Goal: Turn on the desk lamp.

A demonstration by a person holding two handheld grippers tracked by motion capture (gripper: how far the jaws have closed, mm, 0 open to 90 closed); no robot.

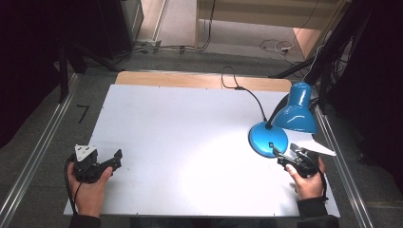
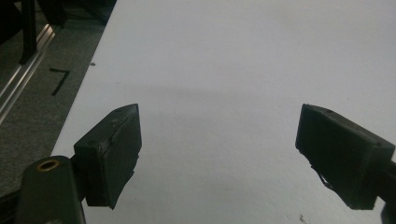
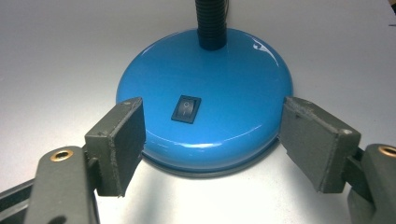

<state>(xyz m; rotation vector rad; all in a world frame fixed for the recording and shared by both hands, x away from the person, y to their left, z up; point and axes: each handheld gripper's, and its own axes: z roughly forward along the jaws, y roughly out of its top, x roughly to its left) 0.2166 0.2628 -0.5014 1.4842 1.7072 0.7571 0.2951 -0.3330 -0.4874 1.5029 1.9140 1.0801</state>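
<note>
Starting at the left, I see my left gripper (image 1: 110,164) near the tabletop's (image 1: 180,142) near-left corner, held in my left hand (image 1: 90,187) with its grey plate (image 1: 85,152) on top. Its fingers (image 2: 114,154) stand wide apart in the left gripper view, with bare white surface between them and nothing held. Off the left edge, a black mark (image 2: 59,80) sits on the grey floor beside a metal rail (image 2: 21,88).

The middle of the tabletop is bare white, lit brightest just left of the lamp.

Toward the right stands the blue lamp. Its round base (image 1: 268,138) rests flat on the tabletop, a black neck (image 1: 275,114) rises from it, and the shade (image 1: 296,109) leans over to the right. A black cord (image 1: 252,97) runs from the base to the far edge.

My right gripper (image 1: 280,153), in my right hand (image 1: 306,183), sits at the near side of the base. In the right gripper view its fingers (image 3: 119,144) are spread open on either side of the base (image 3: 205,93), close to its rim but not clamped on it; I cannot tell whether they touch. The black rocker switch (image 3: 186,109) lies on the base between them, in front of the ribbed neck (image 3: 211,23).
</note>
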